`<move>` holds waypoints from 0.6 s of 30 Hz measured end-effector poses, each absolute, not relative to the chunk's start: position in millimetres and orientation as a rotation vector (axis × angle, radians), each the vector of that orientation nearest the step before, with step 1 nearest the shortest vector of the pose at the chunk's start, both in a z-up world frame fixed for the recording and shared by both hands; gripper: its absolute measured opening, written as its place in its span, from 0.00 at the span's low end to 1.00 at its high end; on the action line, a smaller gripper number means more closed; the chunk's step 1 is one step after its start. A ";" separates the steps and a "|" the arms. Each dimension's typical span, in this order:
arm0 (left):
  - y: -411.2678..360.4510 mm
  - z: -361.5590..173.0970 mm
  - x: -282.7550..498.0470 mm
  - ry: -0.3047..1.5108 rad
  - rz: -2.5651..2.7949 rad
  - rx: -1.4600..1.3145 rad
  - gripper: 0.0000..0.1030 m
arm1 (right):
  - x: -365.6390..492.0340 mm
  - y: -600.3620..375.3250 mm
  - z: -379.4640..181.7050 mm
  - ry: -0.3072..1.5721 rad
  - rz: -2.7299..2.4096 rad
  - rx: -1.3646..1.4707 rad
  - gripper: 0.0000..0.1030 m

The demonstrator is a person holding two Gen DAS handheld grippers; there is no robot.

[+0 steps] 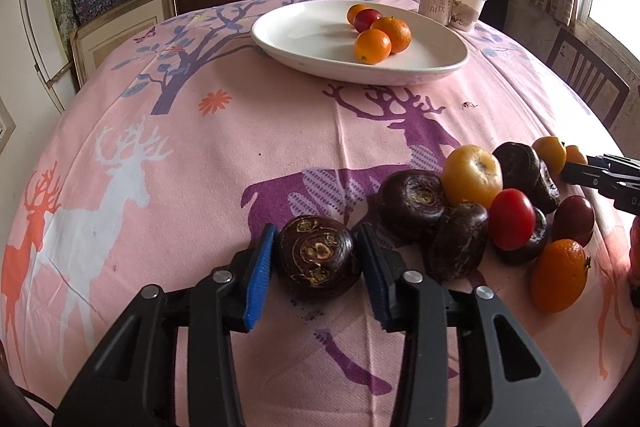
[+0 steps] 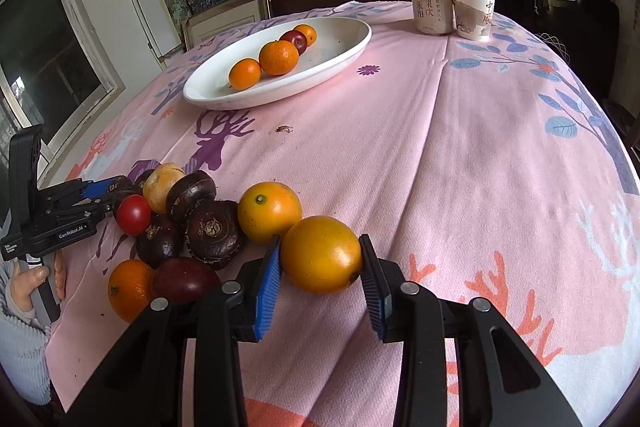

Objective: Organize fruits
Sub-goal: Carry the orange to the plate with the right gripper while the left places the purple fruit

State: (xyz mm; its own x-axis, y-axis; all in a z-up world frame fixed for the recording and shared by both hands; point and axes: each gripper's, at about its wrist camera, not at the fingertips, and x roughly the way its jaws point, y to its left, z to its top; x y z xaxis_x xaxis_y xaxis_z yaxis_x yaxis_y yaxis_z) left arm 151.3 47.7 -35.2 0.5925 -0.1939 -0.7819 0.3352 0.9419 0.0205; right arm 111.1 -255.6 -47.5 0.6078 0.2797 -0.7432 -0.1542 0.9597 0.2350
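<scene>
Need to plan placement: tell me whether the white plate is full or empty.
Partly filled: the white plate holds three small oranges and one red fruit; most of it is bare.

Left gripper (image 2: 102,201) body: "GenRobot.AI" in white; the smaller lines beside it are unreadable.
Can (image 2: 431,7): Chinese characters, too small to read surely.
Paper cup (image 2: 474,11): red "中".

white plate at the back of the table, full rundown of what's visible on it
The white plate is a shallow, glossy oval dish, ceramic by its look, lying flat on the pink deer-print tablecloth at the far side of the table. It holds four small fruits grouped together: three oranges and one dark red fruit, touching in a loose row. The rest of its surface is bare. A can and a paper cup stand apart from it. Neither gripper touches it.
</scene>
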 end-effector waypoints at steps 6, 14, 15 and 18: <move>59.7 -11.2 164.2 0.846 -0.303 0.080 0.39 | 114.3 -265.1 -34.2 0.845 0.276 0.227 0.37; 23.5 35.6 235.9 0.772 -0.319 0.066 0.39 | 177.6 -244.6 23.6 0.743 0.289 0.214 0.37; 17.1 34.7 245.0 0.774 -0.316 0.073 0.40 | 189.3 -240.4 25.7 0.740 0.294 0.216 0.37; 2.8 26.4 270.4 0.788 -0.318 0.079 0.40 | 222.0 -229.3 22.6 0.747 0.294 0.214 0.37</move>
State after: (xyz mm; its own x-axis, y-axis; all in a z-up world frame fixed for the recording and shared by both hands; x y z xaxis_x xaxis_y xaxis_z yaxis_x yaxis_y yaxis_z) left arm 270.4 2.8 26.4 0.6605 -0.2511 -0.7076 0.3098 0.9496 -0.0477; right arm 222.0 -229.3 22.6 0.6957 0.3370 -0.6344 -0.1859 0.9375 0.2941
